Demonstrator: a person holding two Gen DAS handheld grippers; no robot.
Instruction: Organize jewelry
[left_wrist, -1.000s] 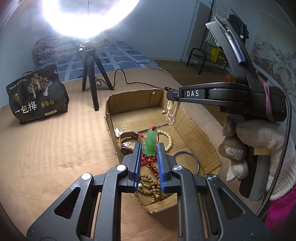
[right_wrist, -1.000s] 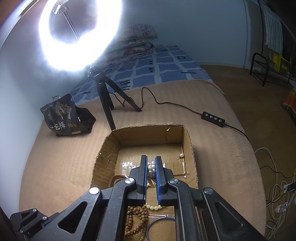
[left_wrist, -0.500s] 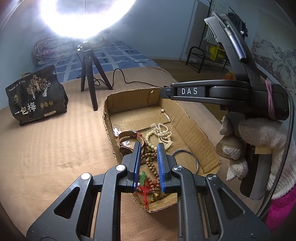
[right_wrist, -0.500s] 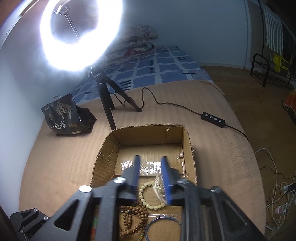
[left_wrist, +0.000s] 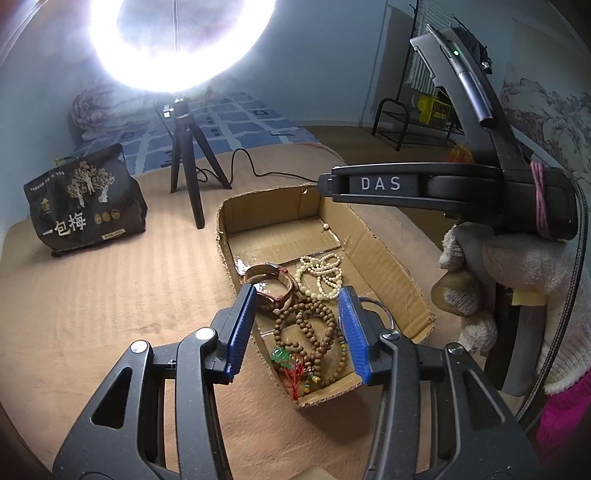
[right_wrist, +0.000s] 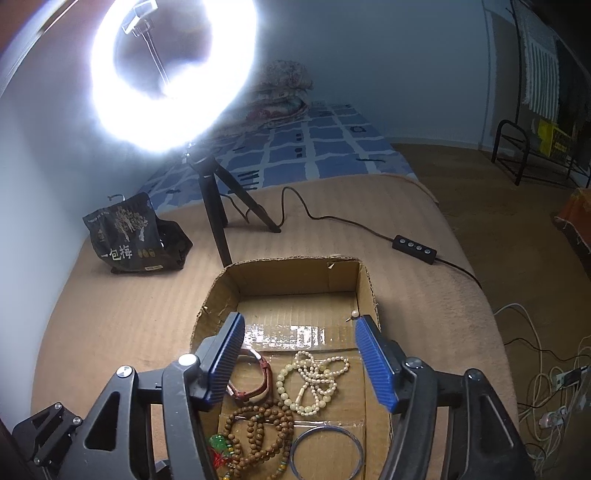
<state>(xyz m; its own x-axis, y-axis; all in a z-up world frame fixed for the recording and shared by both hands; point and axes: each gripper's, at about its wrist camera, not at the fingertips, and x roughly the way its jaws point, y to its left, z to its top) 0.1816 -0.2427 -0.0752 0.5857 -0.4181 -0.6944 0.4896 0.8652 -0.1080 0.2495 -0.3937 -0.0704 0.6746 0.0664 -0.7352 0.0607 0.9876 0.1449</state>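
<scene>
Cardboard box (right_wrist: 364, 291), our landmark: inside lie pearl necklace (right_wrist: 314, 380), wooden beads (right_wrist: 266, 432), jade pendant (left_wrist: 282, 356), bangle (right_wrist: 325, 448), watch (left_wrist: 273, 284). Behind it: ring-light tripod (right_wrist: 218, 218), black bag (left_wrist: 86, 201). Above it we angle left gripper (left_wrist: 297, 328) and right gripper (right_wrist: 314, 362) downward, jaws just spreading, nothing between.
</scene>
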